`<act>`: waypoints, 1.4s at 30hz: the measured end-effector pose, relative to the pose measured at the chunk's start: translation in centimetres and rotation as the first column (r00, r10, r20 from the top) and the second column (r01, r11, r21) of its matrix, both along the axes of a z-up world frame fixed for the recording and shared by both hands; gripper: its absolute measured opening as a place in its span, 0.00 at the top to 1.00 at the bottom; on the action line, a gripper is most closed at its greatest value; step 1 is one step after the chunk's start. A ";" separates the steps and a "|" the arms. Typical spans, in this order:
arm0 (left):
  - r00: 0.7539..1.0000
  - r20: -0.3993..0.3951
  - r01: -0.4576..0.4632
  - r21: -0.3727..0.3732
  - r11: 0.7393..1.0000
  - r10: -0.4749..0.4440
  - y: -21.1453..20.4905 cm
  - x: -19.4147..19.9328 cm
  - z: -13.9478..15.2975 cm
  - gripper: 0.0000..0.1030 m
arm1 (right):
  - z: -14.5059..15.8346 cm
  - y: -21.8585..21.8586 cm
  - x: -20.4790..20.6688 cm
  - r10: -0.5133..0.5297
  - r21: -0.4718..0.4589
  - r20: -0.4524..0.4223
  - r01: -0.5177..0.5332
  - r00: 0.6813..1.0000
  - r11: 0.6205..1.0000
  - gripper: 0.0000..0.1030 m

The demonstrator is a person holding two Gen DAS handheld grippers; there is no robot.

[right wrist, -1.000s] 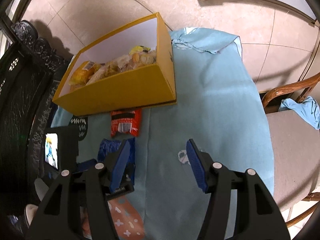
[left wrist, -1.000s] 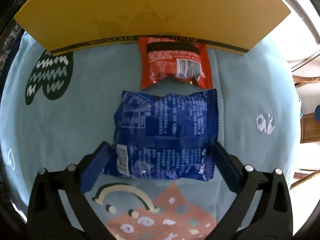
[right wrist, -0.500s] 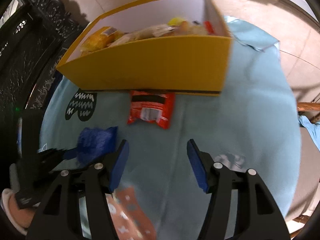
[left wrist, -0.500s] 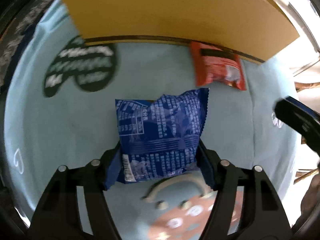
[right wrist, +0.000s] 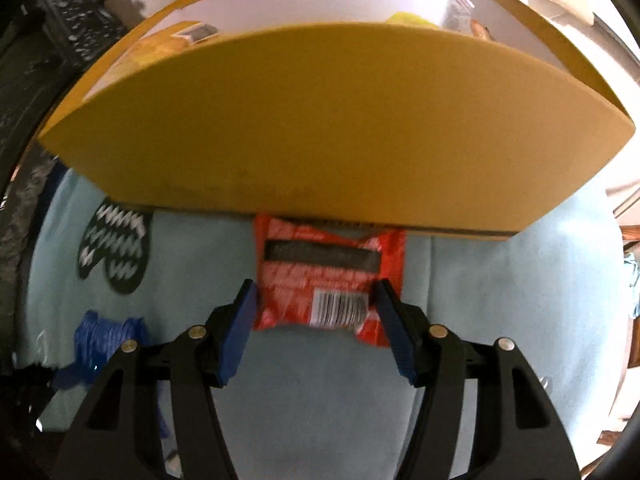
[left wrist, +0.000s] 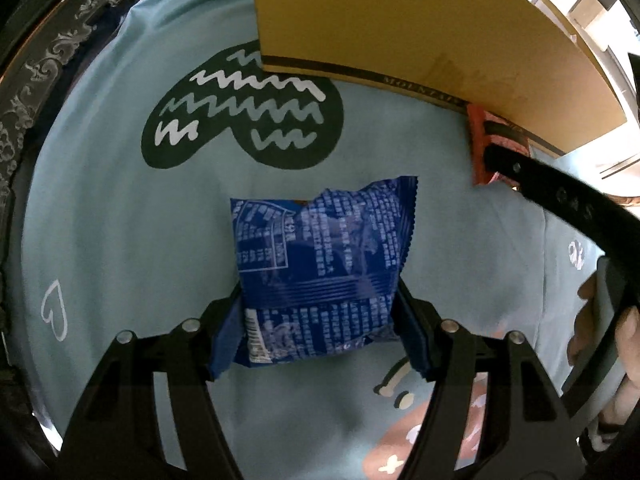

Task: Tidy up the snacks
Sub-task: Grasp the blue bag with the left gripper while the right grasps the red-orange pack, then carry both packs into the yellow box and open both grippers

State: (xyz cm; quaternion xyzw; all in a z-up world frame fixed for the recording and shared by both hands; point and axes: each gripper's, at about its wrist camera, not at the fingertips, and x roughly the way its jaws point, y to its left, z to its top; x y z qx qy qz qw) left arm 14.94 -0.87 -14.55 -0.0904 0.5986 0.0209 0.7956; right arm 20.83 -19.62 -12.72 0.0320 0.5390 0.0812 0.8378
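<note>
My left gripper point(left wrist: 320, 320) is shut on a blue snack packet point(left wrist: 324, 272), its pads pressing both sides, above the light blue cloth point(left wrist: 120, 240). My right gripper point(right wrist: 316, 312) is open, its pads on either side of a red snack packet point(right wrist: 328, 276) that lies flat on the cloth against the yellow box point(right wrist: 336, 120). The box holds several snacks point(right wrist: 192, 34). The blue packet point(right wrist: 108, 332) shows blurred at lower left in the right wrist view. The red packet point(left wrist: 480, 148) and the right gripper's arm point(left wrist: 568, 204) show at right in the left wrist view.
The yellow box wall point(left wrist: 400, 28) stands close behind both packets. A dark ornate frame point(left wrist: 44, 64) runs along the table's left edge. A dark patch with white zigzags point(left wrist: 248, 108) is printed on the cloth. Pale floor lies beyond the right side.
My left gripper closed on the blue packet and carried it left, away from the red one. My right gripper moved forward and down until its pads flank the red packet.
</note>
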 end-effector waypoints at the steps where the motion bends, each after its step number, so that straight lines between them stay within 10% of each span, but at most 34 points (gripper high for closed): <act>1: 1.000 0.000 0.000 -0.001 1.000 0.000 1.0 0.0 -0.3 0.34 | -0.1 0.0 0.2 -0.008 -0.003 0.005 0.008 1.000 1.000 0.39; 7: 1.000 0.004 -0.005 0.008 1.000 0.005 -0.8 -0.1 -0.2 0.33 | -1.0 1.4 0.1 0.021 -0.133 0.073 -0.011 0.997 0.991 0.35; 11: 1.000 0.005 -0.004 0.009 1.000 0.004 -1.0 -0.6 0.3 0.33 | -0.3 -0.1 -0.2 -0.003 -0.074 0.065 0.008 0.998 0.997 0.50; 22: 0.999 0.041 0.011 -0.004 1.000 -0.011 -1.1 -1.1 2.5 0.33 | 5.6 -4.7 -4.8 -0.022 0.095 0.100 0.013 0.995 0.995 0.51; 42: 0.940 0.334 0.075 0.005 0.997 -0.072 -2.4 2.4 18.5 0.33 | 17.6 -8.5 -5.2 -0.024 0.177 0.308 -0.032 0.951 0.984 0.50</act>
